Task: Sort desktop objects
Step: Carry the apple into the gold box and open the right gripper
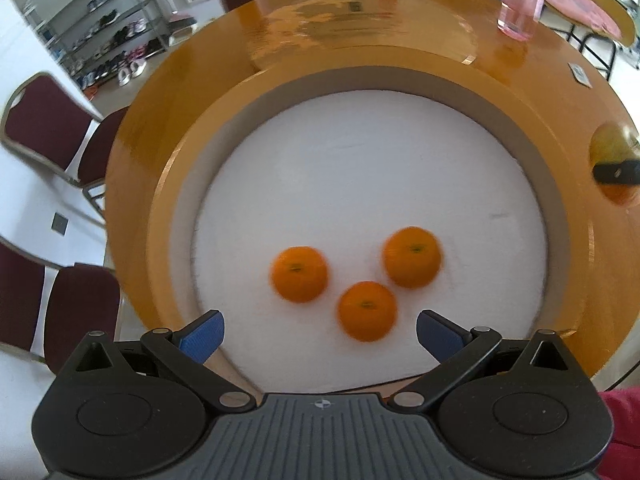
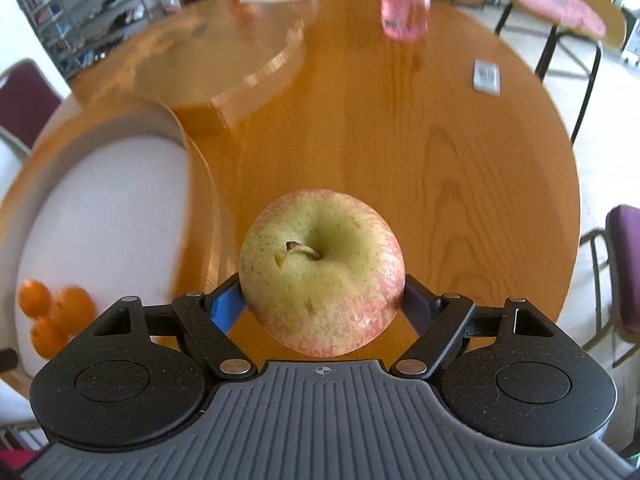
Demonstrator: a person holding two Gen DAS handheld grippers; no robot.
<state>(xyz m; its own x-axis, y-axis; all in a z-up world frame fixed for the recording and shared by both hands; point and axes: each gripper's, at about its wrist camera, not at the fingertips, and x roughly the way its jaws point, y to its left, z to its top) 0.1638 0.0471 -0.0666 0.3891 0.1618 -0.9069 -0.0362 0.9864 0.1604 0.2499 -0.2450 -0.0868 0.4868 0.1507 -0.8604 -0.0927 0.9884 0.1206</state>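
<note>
Your right gripper (image 2: 322,300) has its fingers clamped on the apple (image 2: 322,270) above the table (image 2: 440,160). Your left gripper (image 1: 320,330) hangs fingers apart over three oranges (image 1: 366,310) in the tray (image 1: 576,216).

Bright room: round wooden table (image 2: 400,140), maroon chairs (image 1: 44,120), shoe-laden metal shelving (image 1: 112,28), pale floor (image 2: 600,280).

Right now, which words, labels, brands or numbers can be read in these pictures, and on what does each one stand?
None can be read.
Small grey card on the table: its marks are too small and blurred.
Pink bottle: blurred, no text legible.
Apple, oranges, tray: no text.
</note>
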